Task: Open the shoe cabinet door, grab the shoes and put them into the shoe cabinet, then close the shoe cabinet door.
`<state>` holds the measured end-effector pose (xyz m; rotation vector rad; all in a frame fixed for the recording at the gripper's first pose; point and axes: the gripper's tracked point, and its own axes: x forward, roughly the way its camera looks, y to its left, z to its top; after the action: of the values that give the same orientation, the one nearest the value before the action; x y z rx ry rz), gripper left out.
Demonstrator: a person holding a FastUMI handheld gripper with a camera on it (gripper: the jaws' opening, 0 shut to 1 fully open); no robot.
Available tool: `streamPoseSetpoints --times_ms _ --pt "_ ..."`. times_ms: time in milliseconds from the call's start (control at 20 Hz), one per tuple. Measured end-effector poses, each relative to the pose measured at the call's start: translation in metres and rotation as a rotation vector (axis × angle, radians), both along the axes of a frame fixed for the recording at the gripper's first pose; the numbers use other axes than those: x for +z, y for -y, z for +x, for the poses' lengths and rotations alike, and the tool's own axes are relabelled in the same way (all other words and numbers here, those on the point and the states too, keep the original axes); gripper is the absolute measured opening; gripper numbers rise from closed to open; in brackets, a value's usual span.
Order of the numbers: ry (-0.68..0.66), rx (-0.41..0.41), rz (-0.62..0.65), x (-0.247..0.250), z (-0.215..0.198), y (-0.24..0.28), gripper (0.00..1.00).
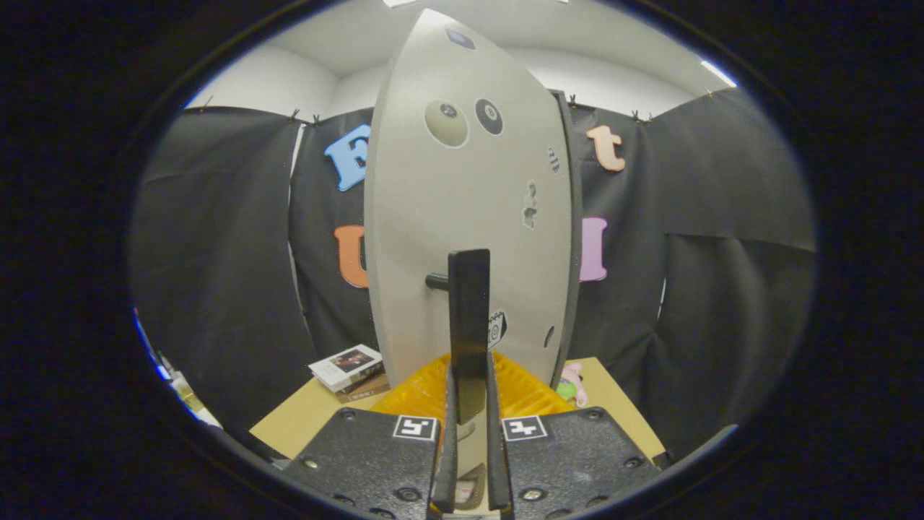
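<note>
The gripper [469,433] is clamped on the black handle [468,325] of the grey cabinet door [462,202], straight ahead at twelve o'clock. Books [346,367] lie at ten o'clock on the table [303,422].

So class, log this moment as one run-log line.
stage: door | tool: shut on door handle | cabinet door: edge-on ahead | shoes: unseen | books: on table

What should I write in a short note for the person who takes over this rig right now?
Gripper: fingers closed on the black door handle.
Cabinet door: grey, seen nearly edge-on just ahead of the fingers, so it looks swung open on the handle.
Yellow ribbed surface below the door; books on the tan table beside it.
Left: finish with the door, put the shoes in, close it.
</note>
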<state>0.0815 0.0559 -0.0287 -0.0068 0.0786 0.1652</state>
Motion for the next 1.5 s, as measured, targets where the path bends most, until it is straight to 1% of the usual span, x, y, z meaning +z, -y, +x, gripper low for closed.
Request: streamPoseSetpoints --times_ms 200,400,750,900,1150,1350,1400,1500 --pt "-0.001 -0.036 0.011 0.000 -0.011 0.039 0.13" --pt "0.007 -0.086 0.003 0.000 -0.017 0.081 0.09" --pt "0.018 -0.154 -0.015 0.002 -0.010 0.164 0.04" --pt "0.011 -0.128 0.036 0.002 -0.005 0.186 0.04" --pt "-0.012 -0.072 0.035 0.003 -0.003 0.203 0.04" --pt "0.002 -0.076 0.020 0.002 -0.020 0.214 0.08" --pt "0.004 -0.086 0.013 0.001 -0.026 0.217 0.13" --pt "0.036 -0.140 0.012 0.005 -0.041 0.229 0.24"
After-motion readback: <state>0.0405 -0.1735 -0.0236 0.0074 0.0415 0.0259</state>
